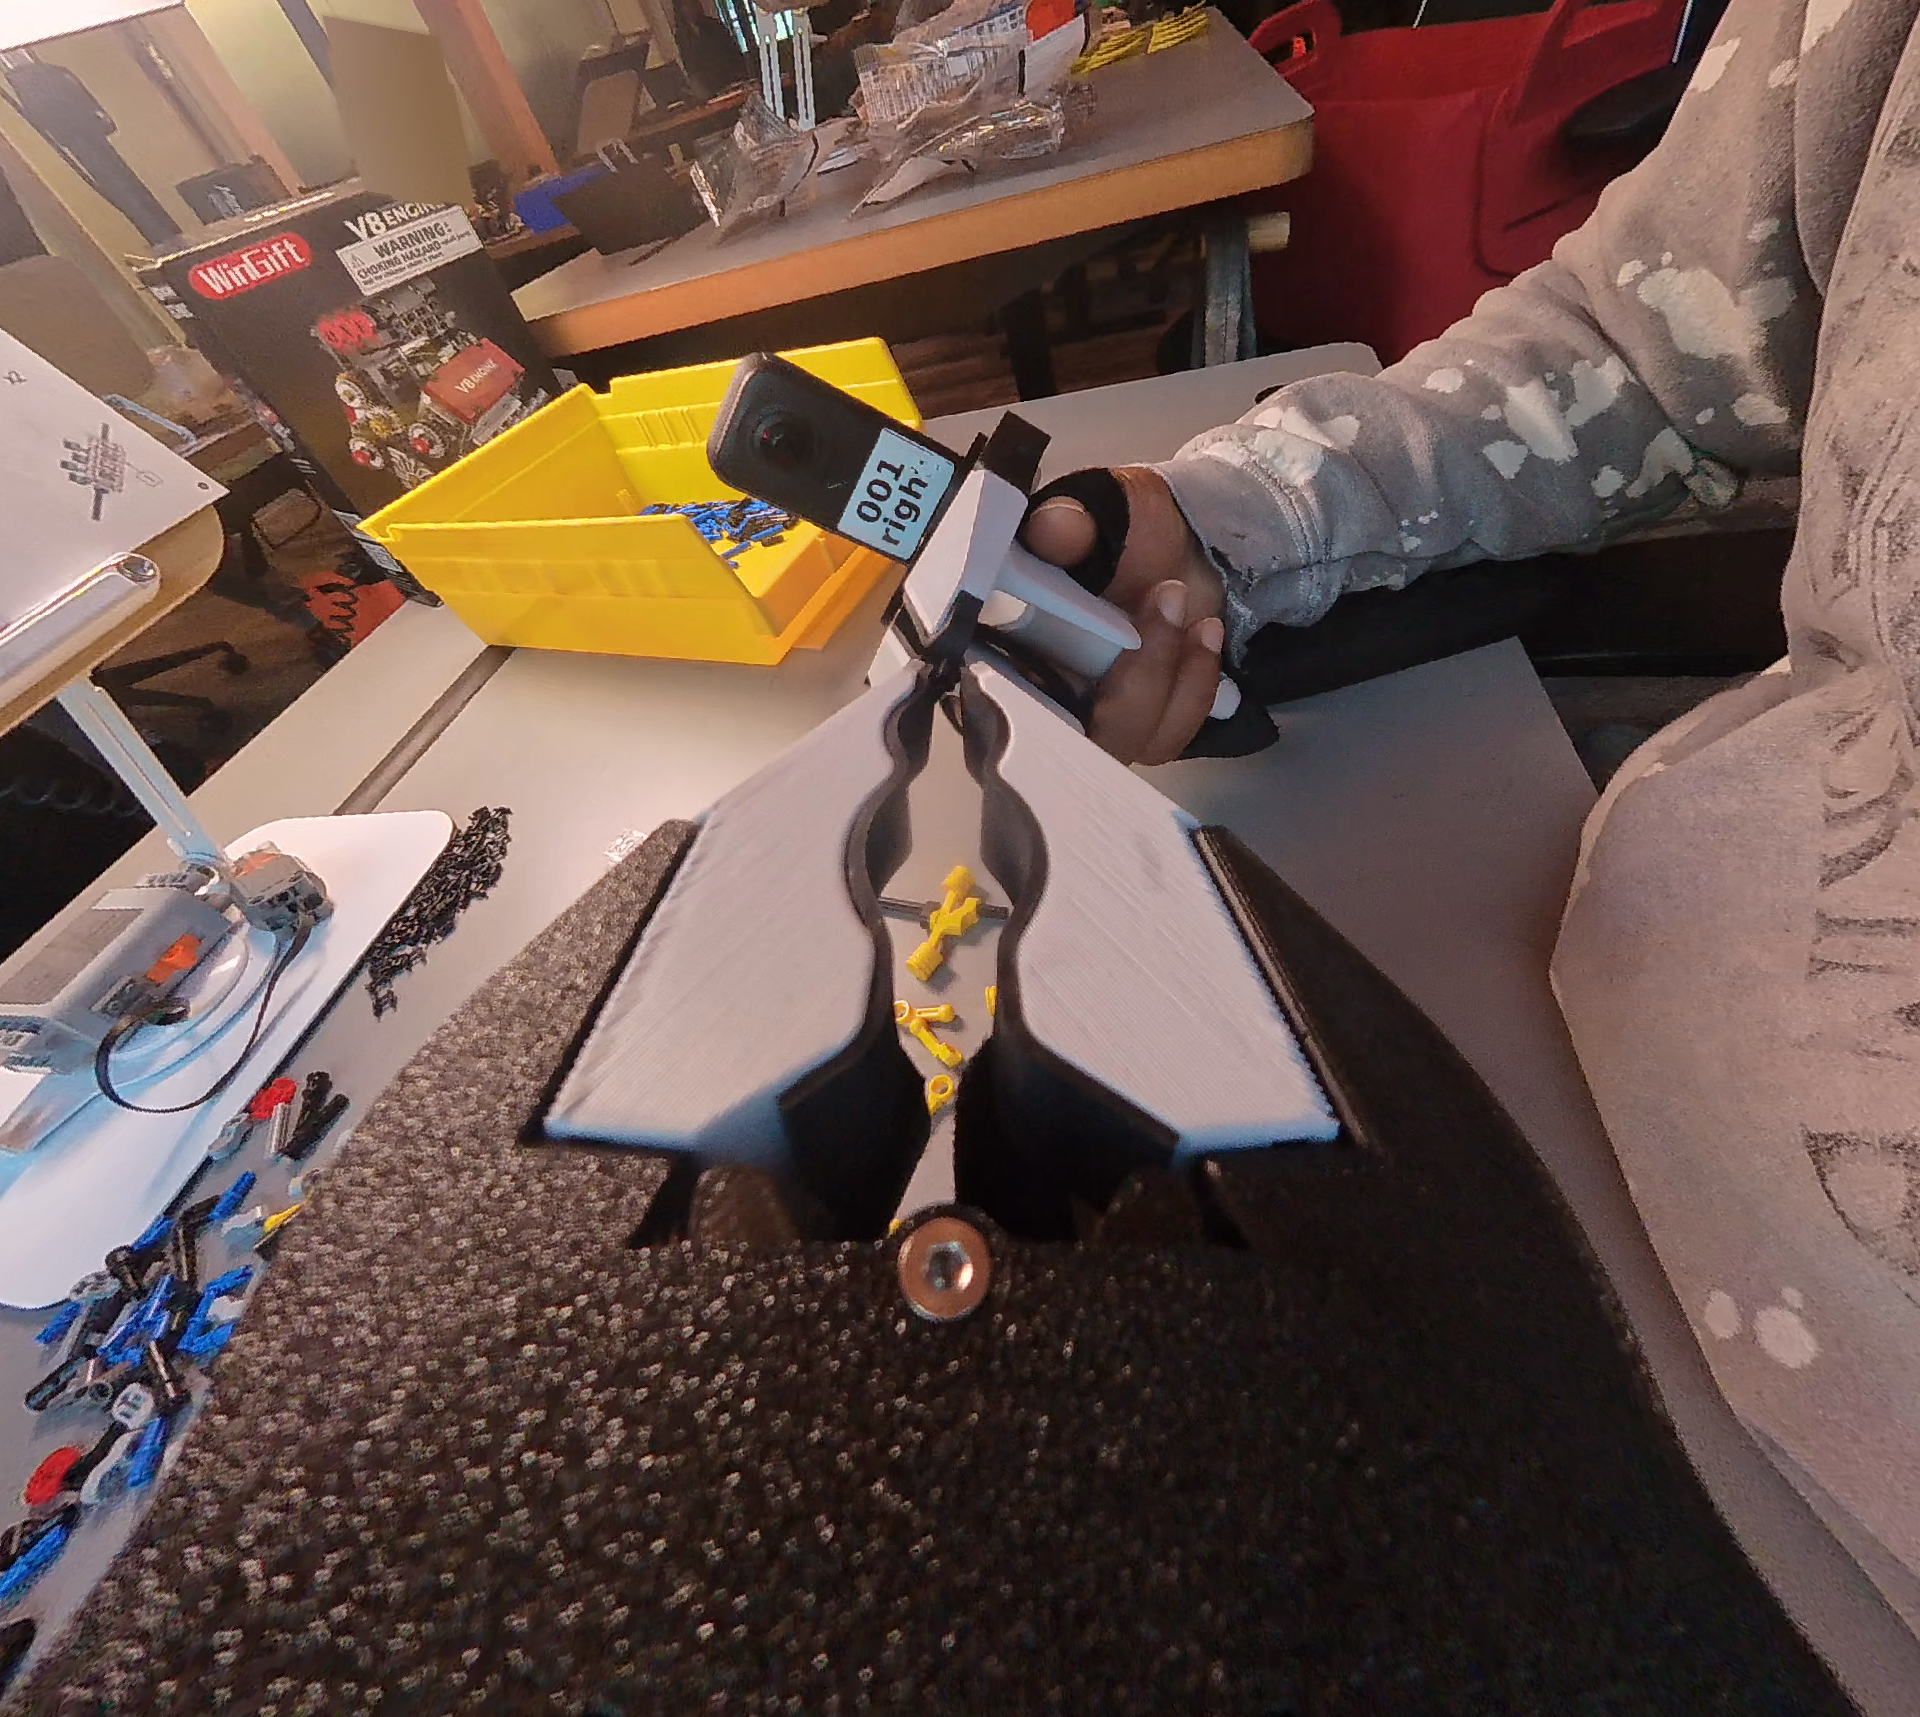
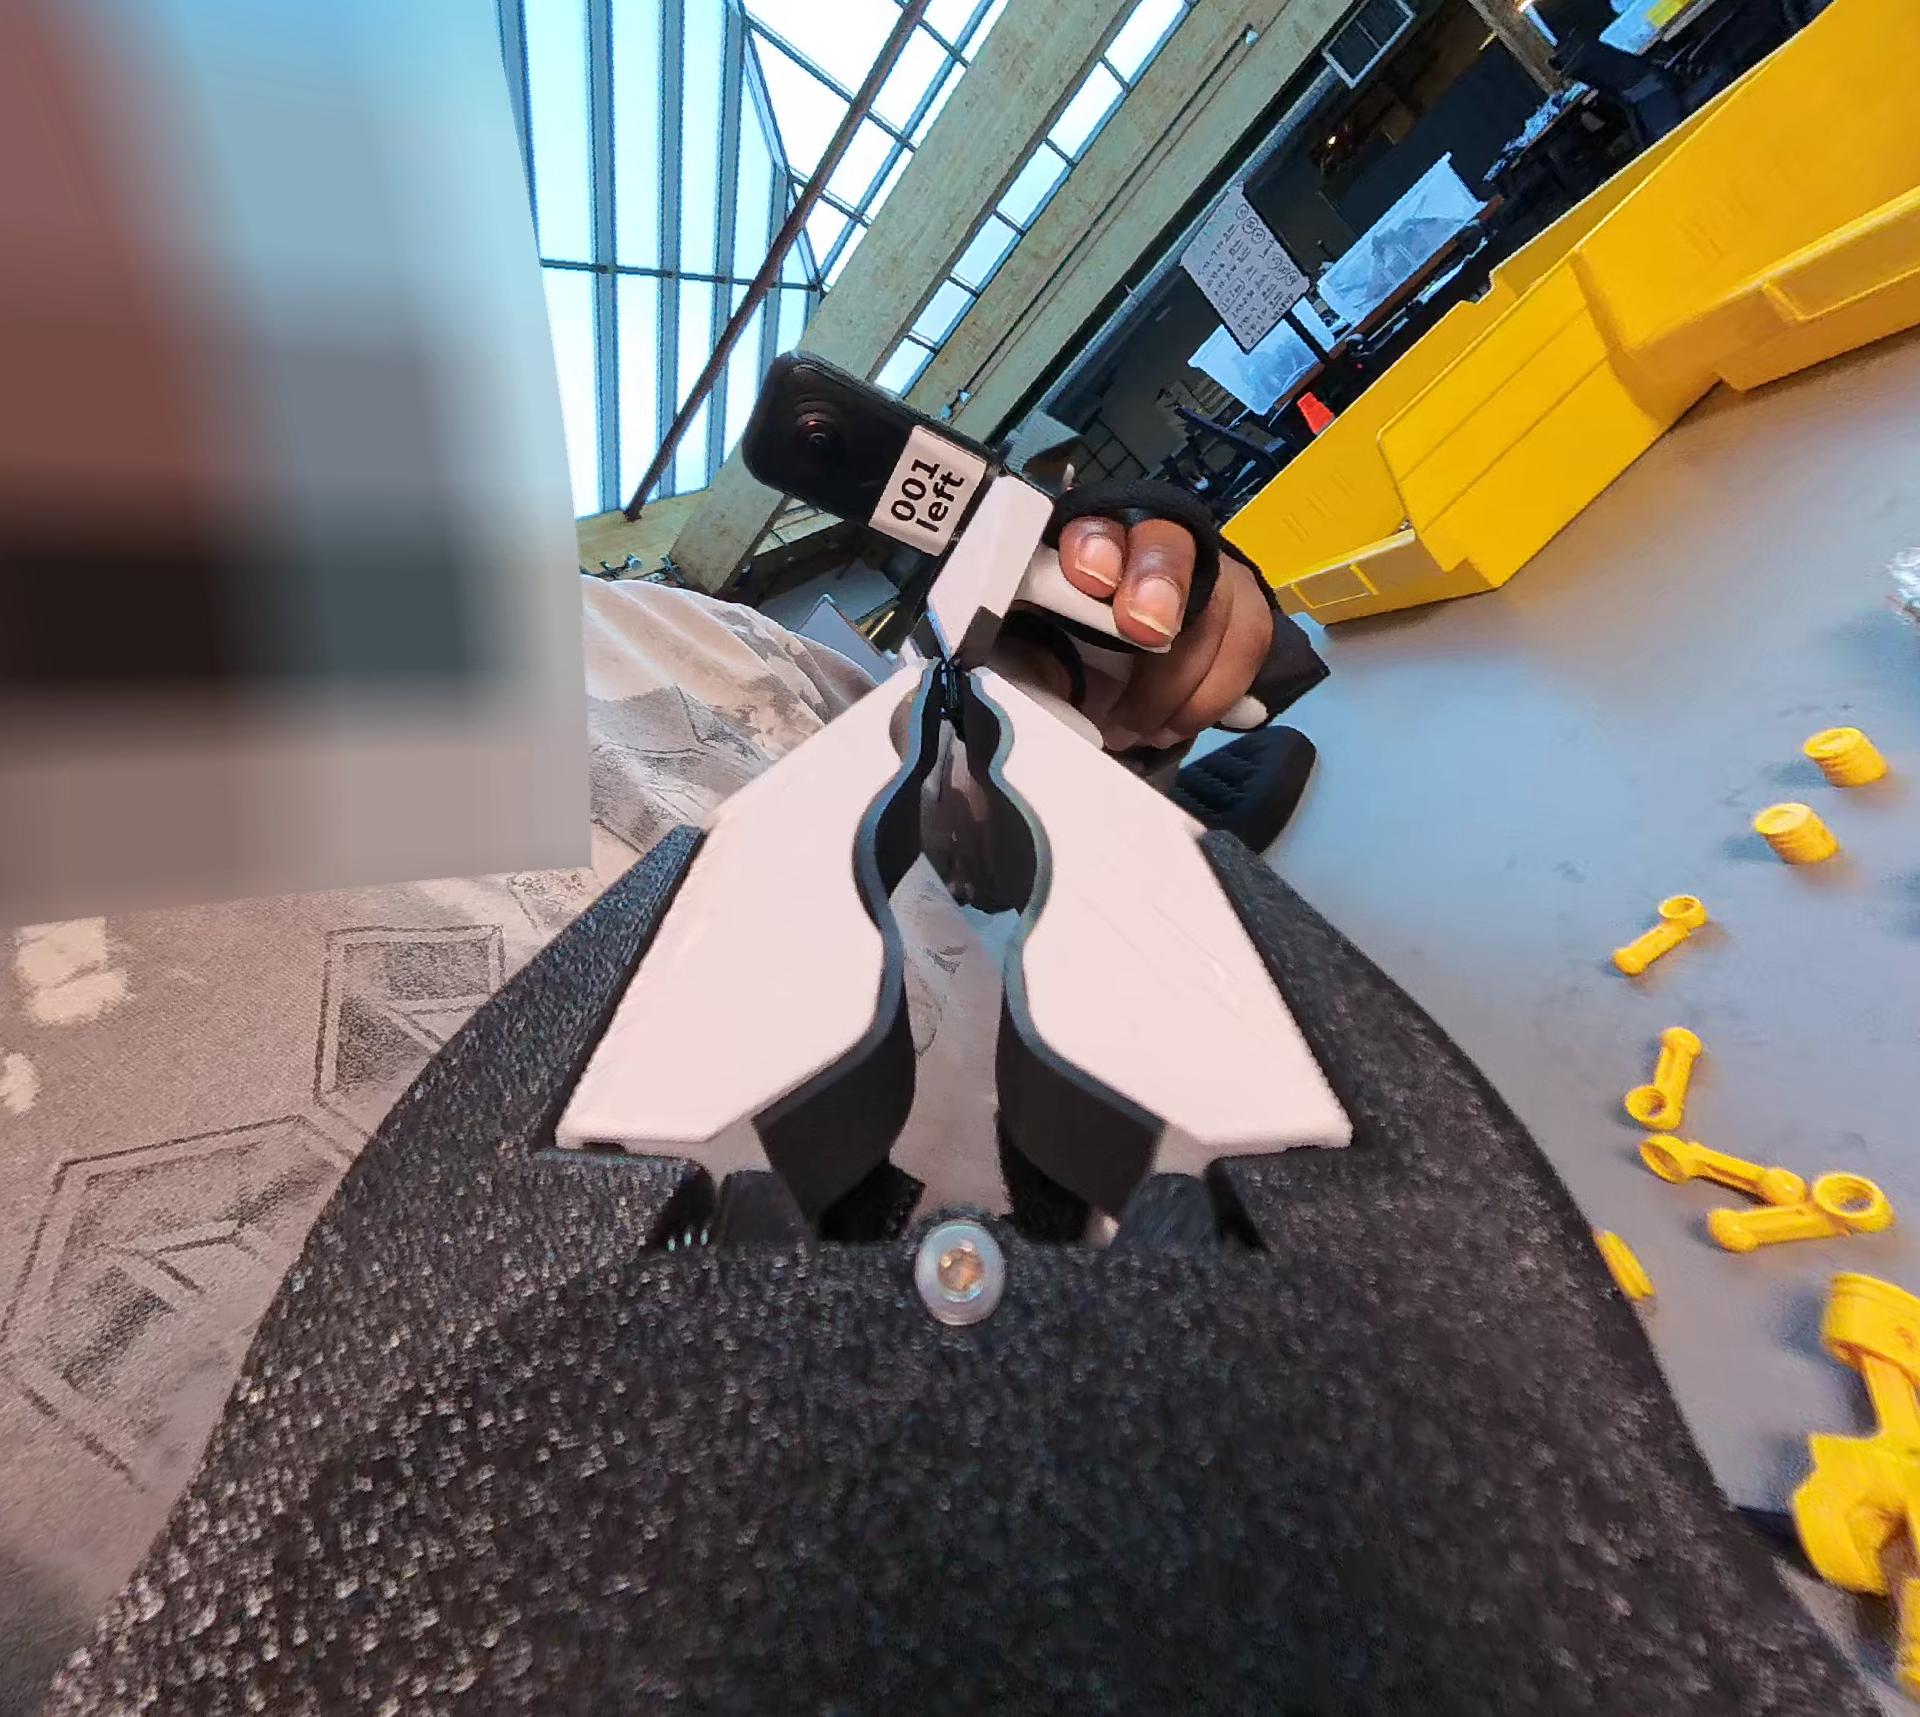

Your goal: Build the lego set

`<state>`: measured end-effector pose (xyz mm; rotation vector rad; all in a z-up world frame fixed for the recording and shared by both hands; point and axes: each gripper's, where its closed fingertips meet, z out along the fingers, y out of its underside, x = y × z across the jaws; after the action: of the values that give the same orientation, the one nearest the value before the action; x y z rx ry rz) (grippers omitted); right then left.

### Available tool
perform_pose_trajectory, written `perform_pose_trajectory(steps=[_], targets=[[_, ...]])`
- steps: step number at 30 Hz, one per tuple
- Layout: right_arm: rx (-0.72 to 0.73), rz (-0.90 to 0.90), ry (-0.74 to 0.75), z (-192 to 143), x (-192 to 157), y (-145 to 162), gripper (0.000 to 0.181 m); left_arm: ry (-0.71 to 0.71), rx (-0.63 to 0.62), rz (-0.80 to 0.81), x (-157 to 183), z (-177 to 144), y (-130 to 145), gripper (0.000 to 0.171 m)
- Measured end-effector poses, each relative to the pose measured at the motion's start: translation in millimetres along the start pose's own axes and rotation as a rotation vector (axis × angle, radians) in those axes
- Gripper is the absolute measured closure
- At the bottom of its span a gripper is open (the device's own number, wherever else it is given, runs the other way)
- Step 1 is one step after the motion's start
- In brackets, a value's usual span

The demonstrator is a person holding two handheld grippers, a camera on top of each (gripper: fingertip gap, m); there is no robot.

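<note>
The two grippers meet tip to tip above the grey counter. In the left wrist view the left gripper has its fingers drawn narrow, tips nearly touching, and a small dark part seems pinched there; what it is cannot be told. Beyond it, the right hand in a black fingerless glove holds the other tool, a black camera on top. In the right wrist view the right gripper also has its fingers narrow, tips together on the same small dark piece. The left hand grips the facing tool.

Below the left fingers lie about five small yellow pieces and one dark axle. One yellow bin holds blue and black pins; one printed box stands behind it. A heap of black pins lies left. In the right wrist view two yellow cylinders and roughly five yellow rods lie scattered on the counter
</note>
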<state>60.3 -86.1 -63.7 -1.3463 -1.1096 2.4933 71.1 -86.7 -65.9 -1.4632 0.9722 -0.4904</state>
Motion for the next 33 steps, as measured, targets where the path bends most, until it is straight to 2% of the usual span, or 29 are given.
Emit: perform_pose_trajectory(steps=[7,11,13,18,33], targets=[[0.012,0.067,-0.015,0.5,2.1,2.0,0.179,-0.025,-0.028,0.064,0.9,-0.5,2.8,0.167],[0.017,0.086,0.018,0.5,9.7,3.5,0.178,-0.046,-0.04,0.046,-1.9,-2.0,10.2,0.168],[0.004,0.033,0.042,0.5,11.3,2.7,0.177,-0.046,-0.014,-0.001,-3.8,-3.2,11.1,0.168],[-0.092,-0.322,0.192,-6.6,10.9,-0.2,0.171,-0.027,0.076,-0.105,-9.2,-12.0,5.3,0.168],[-0.116,-0.353,0.164,2.4,5.0,7.9,0.176,-0.001,0.064,-0.037,2.3,-8.8,6.4,0.168]])
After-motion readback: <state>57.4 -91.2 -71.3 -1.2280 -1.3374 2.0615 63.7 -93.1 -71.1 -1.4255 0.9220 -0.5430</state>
